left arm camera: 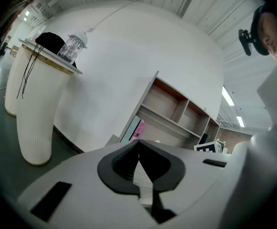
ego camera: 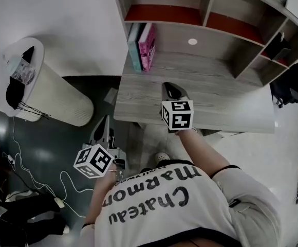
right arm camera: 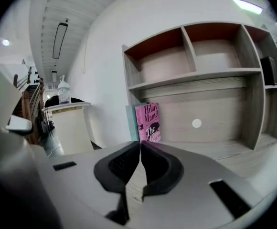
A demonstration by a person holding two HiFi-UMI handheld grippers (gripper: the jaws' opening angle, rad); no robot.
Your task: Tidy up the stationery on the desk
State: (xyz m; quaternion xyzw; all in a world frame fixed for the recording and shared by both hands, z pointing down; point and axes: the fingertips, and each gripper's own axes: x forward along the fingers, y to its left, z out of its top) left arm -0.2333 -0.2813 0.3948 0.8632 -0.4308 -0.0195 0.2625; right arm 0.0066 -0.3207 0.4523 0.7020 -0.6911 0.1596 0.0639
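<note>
Far left, the white fluted stand [ego camera: 56, 94] sits on the floor. Our left gripper [ego camera: 106, 121] hangs just off the desk's left edge, jaws pressed together on nothing. Moving right, the teal book [ego camera: 134, 48] and the pink book [ego camera: 148, 45] stand upright side by side against the shelf unit's left wall. Our right gripper [ego camera: 169, 88] hovers over the desk [ego camera: 231, 99], jaws meeting at the tips, empty too. We spot no loose stationery on the wooden top, so we'd call the tidying done, or all but done.
</note>
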